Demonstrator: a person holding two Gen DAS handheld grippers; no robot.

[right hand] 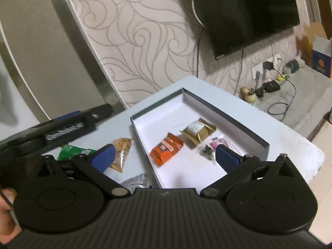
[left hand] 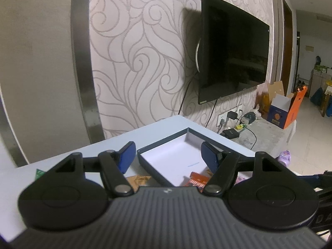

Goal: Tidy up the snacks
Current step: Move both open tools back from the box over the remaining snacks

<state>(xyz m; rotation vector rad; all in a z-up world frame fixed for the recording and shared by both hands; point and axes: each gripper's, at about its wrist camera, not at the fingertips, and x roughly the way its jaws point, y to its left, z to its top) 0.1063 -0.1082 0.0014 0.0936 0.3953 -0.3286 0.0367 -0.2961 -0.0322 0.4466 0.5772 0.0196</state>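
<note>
Right tongs: right gripper spread as wide as it goes, nothing between the pads, hanging over the near end of the box.
Left tongs: left gripper parted about halfway, nothing pinched; it hangs above the box's near left corner.
Box: shallow grey-walled tray box with a white floor, lying at an angle on the table, far corner toward the wall.
Snacks in: orange packet near the box's left wall; gold packet just beyond it mid-floor; small clear pink-and-dark packet toward the right wall.
Snacks out: brown pouch just outside the left wall; green packet farther toward the table's left edge; silver wrapper at the near edge, partly hidden by the tool.
Risk, knock: both tools crowd the same near corner; a reach for the brown pouch could clip the left wall and skid the light box.
Risk, slip: glossy flat film pouches; a shallow pinch likely slides off.
Risk, tangle: the two tools may cross reaching leftward.
Surface: pale blue-white table, smooth, scuffed at the right edge.
Room: swirl-patterned wallpaper; wall-mounted dark television; low concrete ledge with plugs and cables; open cartons beyond; tiled floor.
</note>
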